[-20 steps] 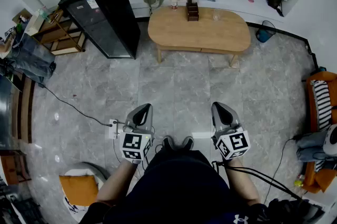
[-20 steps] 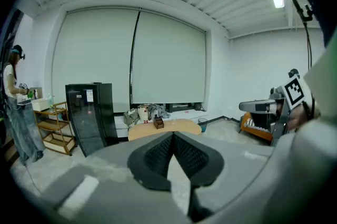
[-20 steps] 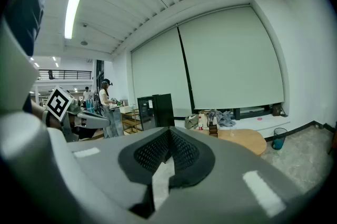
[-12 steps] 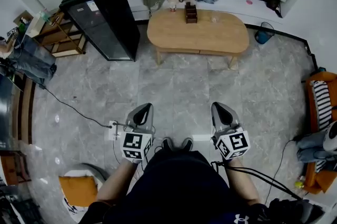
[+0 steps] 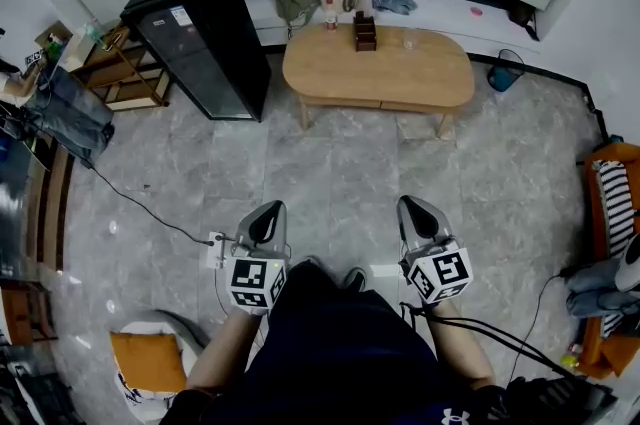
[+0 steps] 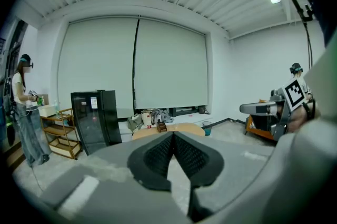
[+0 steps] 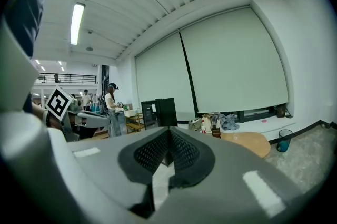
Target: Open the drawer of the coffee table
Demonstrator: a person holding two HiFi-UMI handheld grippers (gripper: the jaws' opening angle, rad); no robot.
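The oval wooden coffee table stands across the room near the far wall, its drawer front under the near edge. It also shows far off as the table in the left gripper view and the table in the right gripper view. My left gripper and right gripper hover side by side in front of my body, well short of the table. Both are shut with nothing between the jaws.
A black cabinet stands left of the table, with a wooden shelf beside it. A small dark box and a glass sit on the tabletop. A blue bin is at its right. Cables cross the grey tiled floor.
The view has shifted slightly toward the table; both grippers keep their places in front of me and stay shut.
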